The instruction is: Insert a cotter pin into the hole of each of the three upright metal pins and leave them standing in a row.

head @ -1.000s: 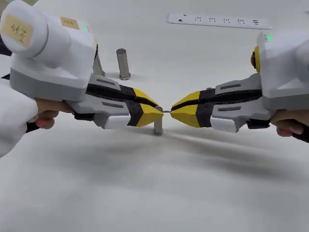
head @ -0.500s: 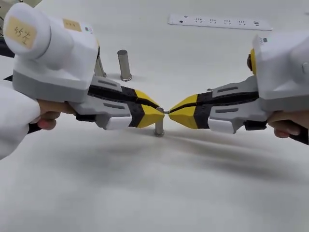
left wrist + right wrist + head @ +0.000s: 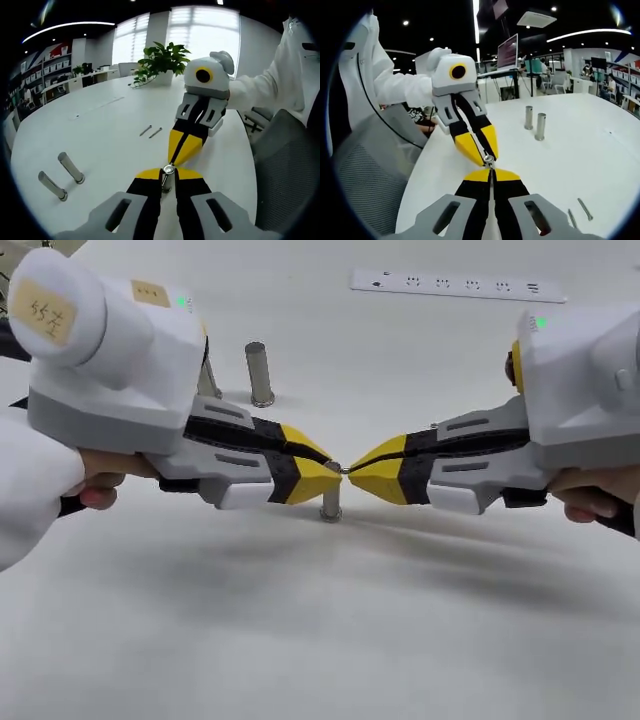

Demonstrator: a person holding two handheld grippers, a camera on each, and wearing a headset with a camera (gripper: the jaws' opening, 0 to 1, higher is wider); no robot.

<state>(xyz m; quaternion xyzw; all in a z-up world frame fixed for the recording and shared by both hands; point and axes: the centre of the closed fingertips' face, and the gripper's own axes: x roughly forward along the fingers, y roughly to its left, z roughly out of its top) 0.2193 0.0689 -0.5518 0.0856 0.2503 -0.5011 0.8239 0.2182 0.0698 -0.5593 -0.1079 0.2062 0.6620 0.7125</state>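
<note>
Left gripper (image 3: pixel 332 470): clamped on pin (image 3: pixel 329 508) top, unmoved.
Right gripper (image 3: pixel 352 472): pinching cotter (image 3: pixel 344 471), edged closer to pin.
Gap between tips: narrower.

Two grippers meet tip to tip over one pin, mid-table.
The near pin (image 3: pixel 329 502) stands on the table (image 3: pixel 300 640), its head between the closed jaws of the left gripper (image 3: pixel 334 476), which comes in from the left. The right gripper (image 3: pixel 353 476) faces it from the right, pinching a cotter pin (image 3: pixel 345 471) at that head. Two more pins (image 3: pixel 258 373) stand behind, leftward. A power strip (image 3: pixel 458 285) lies far back right, and spare cotter pins (image 3: pixel 150 131) lie well apart.
</note>
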